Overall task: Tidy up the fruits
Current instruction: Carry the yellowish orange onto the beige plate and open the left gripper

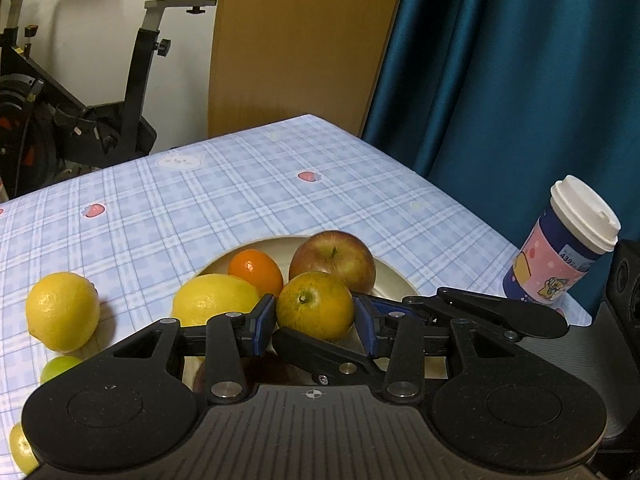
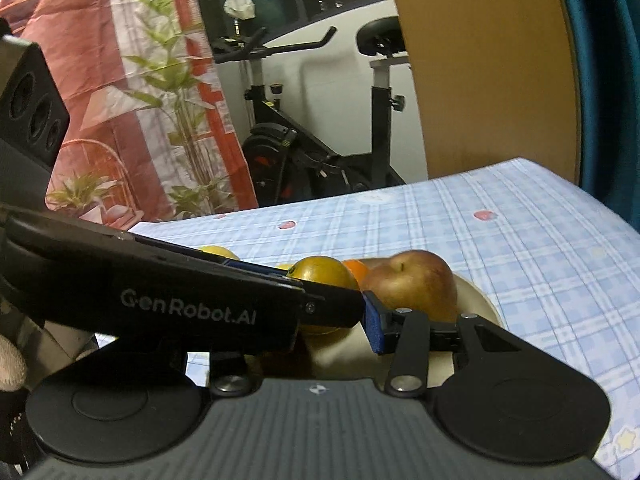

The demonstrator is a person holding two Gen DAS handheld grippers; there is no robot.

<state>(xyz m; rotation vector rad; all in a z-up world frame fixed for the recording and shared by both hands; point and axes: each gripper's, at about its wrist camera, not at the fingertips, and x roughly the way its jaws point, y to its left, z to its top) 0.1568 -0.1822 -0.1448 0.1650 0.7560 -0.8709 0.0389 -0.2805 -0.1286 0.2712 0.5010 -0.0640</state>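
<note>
A greenish-orange orange (image 1: 316, 306) sits between the blue pads of my left gripper (image 1: 314, 326), which is shut on it over the near rim of a cream plate (image 1: 394, 278). A lemon (image 1: 214, 300), a small tangerine (image 1: 256, 272) and a red apple (image 1: 332, 258) lie on that plate. In the right wrist view the left gripper's body (image 2: 192, 300) crosses in front and hides the left finger of my right gripper (image 2: 320, 326). The right gripper's right pad (image 2: 374, 320) stands just beside the orange (image 2: 324, 276) and the apple (image 2: 412, 284). Whether it presses on anything stays hidden.
On the checked tablecloth (image 1: 240, 200), left of the plate, lie another lemon (image 1: 62, 312), a green fruit (image 1: 60, 366) and a yellow fruit (image 1: 18, 452). A lidded paper cup (image 1: 560, 248) and a black speaker (image 1: 628, 280) stand at the right edge. An exercise bike (image 2: 312, 152) is beyond the table.
</note>
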